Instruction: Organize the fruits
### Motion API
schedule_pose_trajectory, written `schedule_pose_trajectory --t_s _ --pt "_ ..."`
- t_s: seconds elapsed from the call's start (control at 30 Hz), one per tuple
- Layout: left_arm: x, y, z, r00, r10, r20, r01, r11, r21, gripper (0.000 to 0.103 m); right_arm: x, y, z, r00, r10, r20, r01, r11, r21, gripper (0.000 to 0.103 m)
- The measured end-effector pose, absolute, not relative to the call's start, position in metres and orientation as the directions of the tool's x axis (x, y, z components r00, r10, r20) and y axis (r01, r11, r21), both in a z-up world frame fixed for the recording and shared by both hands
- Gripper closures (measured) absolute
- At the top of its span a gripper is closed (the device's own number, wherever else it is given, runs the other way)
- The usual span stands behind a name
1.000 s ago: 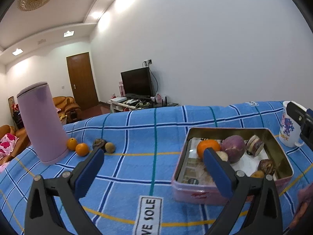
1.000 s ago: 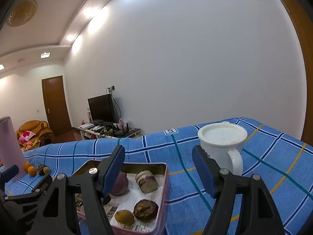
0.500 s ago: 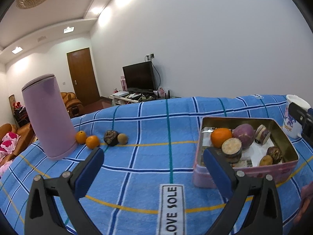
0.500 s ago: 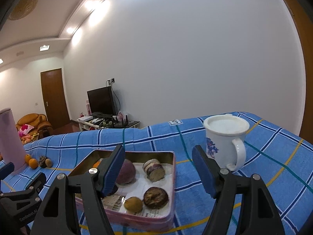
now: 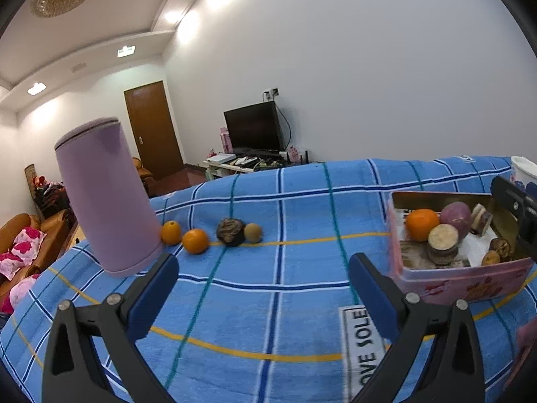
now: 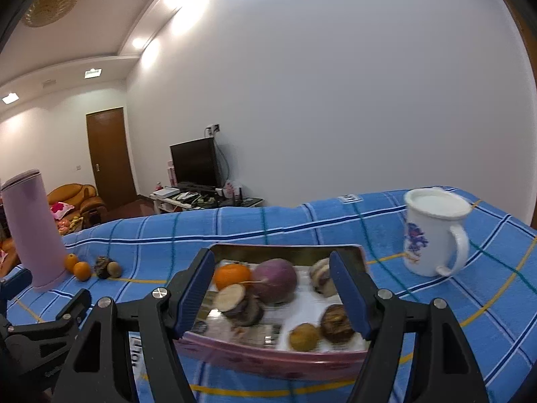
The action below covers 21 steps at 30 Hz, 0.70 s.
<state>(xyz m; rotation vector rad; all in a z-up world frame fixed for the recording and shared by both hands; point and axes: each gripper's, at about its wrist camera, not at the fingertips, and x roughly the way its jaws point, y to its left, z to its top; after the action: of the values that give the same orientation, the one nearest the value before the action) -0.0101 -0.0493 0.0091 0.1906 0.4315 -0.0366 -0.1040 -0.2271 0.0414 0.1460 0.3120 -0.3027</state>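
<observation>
A pink tin box [image 5: 459, 283] [image 6: 268, 357] on the blue checked cloth holds an orange [image 5: 422, 224] [image 6: 232, 276], a purple round fruit [image 6: 275, 280], cut purple slices [image 6: 236, 300] and small brown fruits [image 6: 336, 322]. Loose fruits lie in a row at the left: two small oranges [image 5: 194, 241] [image 6: 81, 270], a dark wrinkled fruit [image 5: 231, 231] and a small brown one [image 5: 253, 232]. My left gripper [image 5: 263, 288] is open and empty, above bare cloth between the row and the box. My right gripper [image 6: 272, 294] is open and empty, hovering over the box.
A tall lilac flask [image 5: 104, 194] [image 6: 33, 231] stands just left of the loose fruits. A white mug [image 6: 434, 231] stands right of the box. A "LOVE SOLE" label [image 5: 364, 346] lies on the cloth near me. Beyond the table are a TV [image 5: 253, 127], a door and sofas.
Both grippers have swung left and stayed open. The left view moved off the box toward the loose fruits; the right gripper came over the box.
</observation>
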Motion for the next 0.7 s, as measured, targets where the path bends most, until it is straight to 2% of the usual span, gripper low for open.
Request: schedule_pose_trajectory --t_s 0.53,0.7 --pt "0.015 0.000 0.007 0.899 0.074 -0.433 0.008 0.983 0.185 0.000 -0.069 -0.165 0.038 0.920 -0.175 -0.350 0.226 0.968 0.110 0.031" --pt "0.032 0.021 0.003 0.881 0.109 -0.461 -0.026 0.983 0.182 0.000 -0.050 -0.142 0.036 0.921 -0.132 -0.366 0.185 0.976 0.114 0.031"
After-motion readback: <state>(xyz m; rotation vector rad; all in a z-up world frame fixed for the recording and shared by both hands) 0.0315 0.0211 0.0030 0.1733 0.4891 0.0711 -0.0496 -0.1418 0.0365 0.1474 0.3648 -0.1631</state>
